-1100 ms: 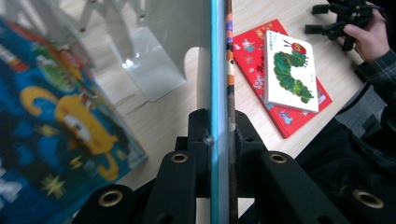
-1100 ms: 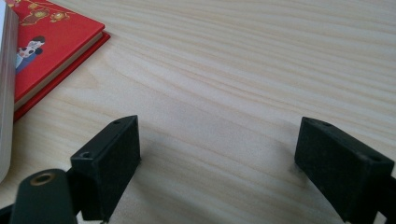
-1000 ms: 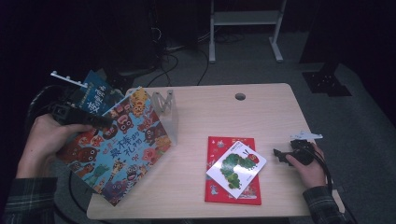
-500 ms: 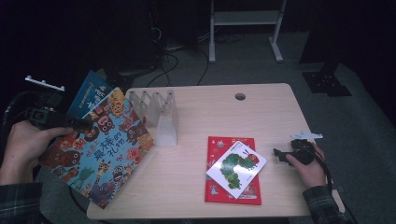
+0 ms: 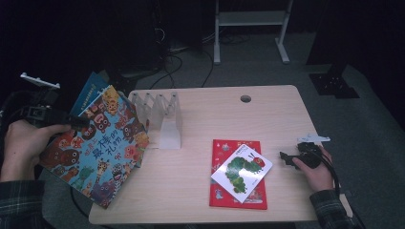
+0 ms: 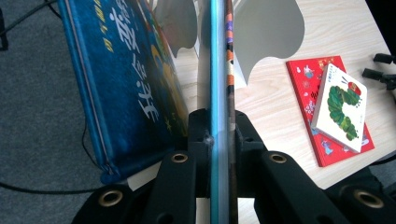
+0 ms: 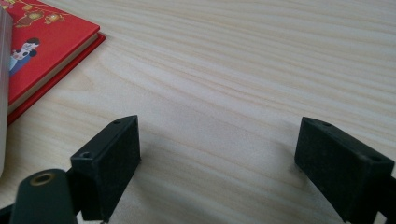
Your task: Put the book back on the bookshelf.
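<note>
My left gripper (image 5: 71, 121) is shut on the edge of a colourful animal picture book (image 5: 98, 148), held tilted over the table's left edge. In the left gripper view the book's edge (image 6: 219, 70) runs straight up between the jaws of the left gripper (image 6: 219, 135). A blue book (image 5: 90, 90) leans just behind it, and its cover (image 6: 126, 70) is close beside the held one. My right gripper (image 5: 285, 158) rests open on the table at the right, with bare wood between its jaws (image 7: 219, 154).
A clear divider rack (image 5: 165, 119) stands on the wooden table (image 5: 267, 114) right of the held book. A white caterpillar book (image 5: 242, 166) lies on a red book (image 5: 224, 148) left of my right gripper. The red book's corner (image 7: 42, 37) is near the right jaws.
My left gripper has carried the colourful book leftwards, away from the rack and partly off the table's edge. The right gripper has stayed still.
</note>
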Motion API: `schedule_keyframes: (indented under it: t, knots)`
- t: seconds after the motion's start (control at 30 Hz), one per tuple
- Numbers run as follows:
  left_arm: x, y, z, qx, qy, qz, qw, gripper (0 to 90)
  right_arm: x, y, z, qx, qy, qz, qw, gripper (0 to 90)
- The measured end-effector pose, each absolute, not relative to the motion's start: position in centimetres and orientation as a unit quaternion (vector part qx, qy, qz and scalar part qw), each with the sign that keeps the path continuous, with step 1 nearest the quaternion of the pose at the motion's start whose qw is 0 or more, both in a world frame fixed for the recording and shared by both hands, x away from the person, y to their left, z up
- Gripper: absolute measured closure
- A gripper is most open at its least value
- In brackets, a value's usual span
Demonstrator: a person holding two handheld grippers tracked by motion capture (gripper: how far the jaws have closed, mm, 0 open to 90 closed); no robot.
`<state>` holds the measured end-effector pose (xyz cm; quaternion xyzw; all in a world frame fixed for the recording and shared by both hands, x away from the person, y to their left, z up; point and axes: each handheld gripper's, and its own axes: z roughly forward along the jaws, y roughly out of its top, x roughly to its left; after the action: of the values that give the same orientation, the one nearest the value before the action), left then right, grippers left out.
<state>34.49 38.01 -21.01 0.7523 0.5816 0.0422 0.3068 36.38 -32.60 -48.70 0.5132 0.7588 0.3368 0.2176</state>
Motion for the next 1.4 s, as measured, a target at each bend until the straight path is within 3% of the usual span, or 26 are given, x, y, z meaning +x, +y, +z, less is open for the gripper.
schedule_keyframes:
  t: [1.4]
  knots:
    - [39.9,37.1,-20.3,0.715,0.642,0.065,0.268,80.9,36.4,-32.7,-48.7,0.513,0.759,0.337,0.217,13.1]
